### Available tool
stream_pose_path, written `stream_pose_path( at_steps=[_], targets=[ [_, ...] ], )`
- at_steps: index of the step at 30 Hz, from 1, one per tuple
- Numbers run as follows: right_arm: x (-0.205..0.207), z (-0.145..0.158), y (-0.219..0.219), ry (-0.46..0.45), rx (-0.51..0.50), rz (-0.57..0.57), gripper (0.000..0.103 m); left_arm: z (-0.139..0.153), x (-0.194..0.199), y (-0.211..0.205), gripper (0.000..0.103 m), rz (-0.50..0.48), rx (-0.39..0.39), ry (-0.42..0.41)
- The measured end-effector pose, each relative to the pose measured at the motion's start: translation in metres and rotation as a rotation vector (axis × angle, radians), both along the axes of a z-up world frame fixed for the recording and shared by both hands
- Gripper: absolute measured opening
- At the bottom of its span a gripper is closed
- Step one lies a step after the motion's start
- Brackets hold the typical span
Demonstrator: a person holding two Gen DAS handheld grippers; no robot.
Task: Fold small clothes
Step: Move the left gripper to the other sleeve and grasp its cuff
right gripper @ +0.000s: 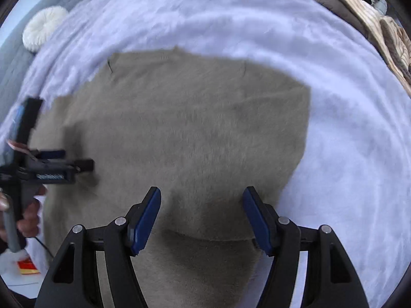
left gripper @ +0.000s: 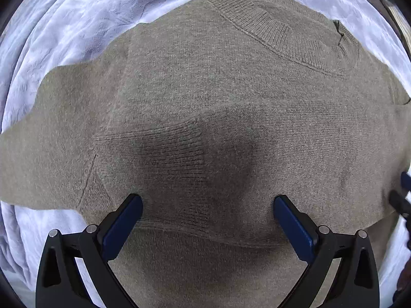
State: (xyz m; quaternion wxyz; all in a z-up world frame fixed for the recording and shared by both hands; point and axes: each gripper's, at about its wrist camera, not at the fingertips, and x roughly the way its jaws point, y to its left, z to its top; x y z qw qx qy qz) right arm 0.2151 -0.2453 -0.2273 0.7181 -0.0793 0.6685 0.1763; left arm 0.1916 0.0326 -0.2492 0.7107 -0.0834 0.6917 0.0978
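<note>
We held both grippers, left gripper (left gripper: 208, 202) and right gripper (right gripper: 201, 195), fingers apart, above the soft, limp sweater (left gripper: 205, 102), best pinched at its hem near frame bottom.

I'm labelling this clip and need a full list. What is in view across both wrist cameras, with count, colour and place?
sweater: one, grey-brown knit, spread flat on the blanket, ribbed collar at the far side
blanket: one, white, fluffy, under the sweater
round cushion: one, cream, far left on a grey sofa
sofa: one, grey, far left edge
pile of clothes: one, brown and beige, far right corner
red and yellow item: one, lower left, too small to identify
left gripper: one, black with blue pads, open above the sweater
right gripper: one, black with blue pads, open above the sweater
hand: one, holding the left gripper's handle
</note>
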Motion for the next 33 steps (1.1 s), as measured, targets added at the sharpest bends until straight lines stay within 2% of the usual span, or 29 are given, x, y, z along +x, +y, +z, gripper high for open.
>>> stream_pose_path(
  at_steps=[2,5,7,11,13,16,18,20,22,24,27,30,31,32,33],
  targets=[
    [0.001,-0.018,-0.001,0.025,-0.038,-0.022,0.07,-0.002,-0.001,0.002,0.103,0.001,-0.01,0.002],
    [-0.004,-0.003,0.013,-0.004,-0.093,-0.001,0.07,0.008,-0.004,0.006,0.103,-0.001,-0.012,-0.015],
    [-0.01,0.017,0.023,-0.051,-0.054,0.019,0.07,0.022,-0.016,0.018,0.103,0.017,-0.027,-0.054],
    [-0.025,0.029,0.051,-0.065,-0.04,0.08,0.07,0.034,-0.052,0.071,0.103,0.193,-0.093,-0.083],
    [-0.031,0.027,0.07,-0.059,-0.041,0.115,0.07,0.035,-0.078,0.112,0.103,0.314,-0.125,-0.096],
    [-0.043,0.031,0.094,-0.044,-0.032,0.154,0.071,0.04,-0.12,0.175,0.103,0.479,-0.13,-0.138],
    [-0.046,0.03,0.117,-0.042,-0.031,0.177,0.071,0.033,-0.155,0.214,0.103,0.61,-0.172,-0.161],
    [-0.059,0.035,0.127,-0.038,-0.035,0.204,0.071,0.016,-0.18,0.236,0.101,0.684,-0.212,-0.126],
    [-0.072,0.04,0.139,-0.037,-0.042,0.237,0.071,0.002,-0.196,0.246,0.093,0.711,-0.236,-0.108],
    [-0.084,0.048,0.143,-0.039,-0.052,0.265,0.071,0.005,-0.197,0.259,0.092,0.711,-0.252,-0.139],
    [-0.093,0.055,0.158,-0.048,-0.068,0.287,0.071,0.027,-0.192,0.3,0.092,0.721,-0.214,-0.232],
    [-0.101,0.065,0.161,-0.061,-0.071,0.278,0.071,0.038,-0.196,0.355,0.092,0.768,-0.164,-0.267],
    [-0.105,0.07,0.157,-0.066,-0.072,0.272,0.071,0.034,-0.204,0.372,0.092,0.798,-0.175,-0.278],
    [-0.109,0.073,0.156,-0.068,-0.072,0.263,0.071,0.03,-0.21,0.394,0.092,0.835,-0.219,-0.295],
    [-0.111,0.075,0.156,-0.064,-0.07,0.255,0.071,0.024,-0.215,0.397,0.092,0.866,-0.268,-0.308]
  ],
)
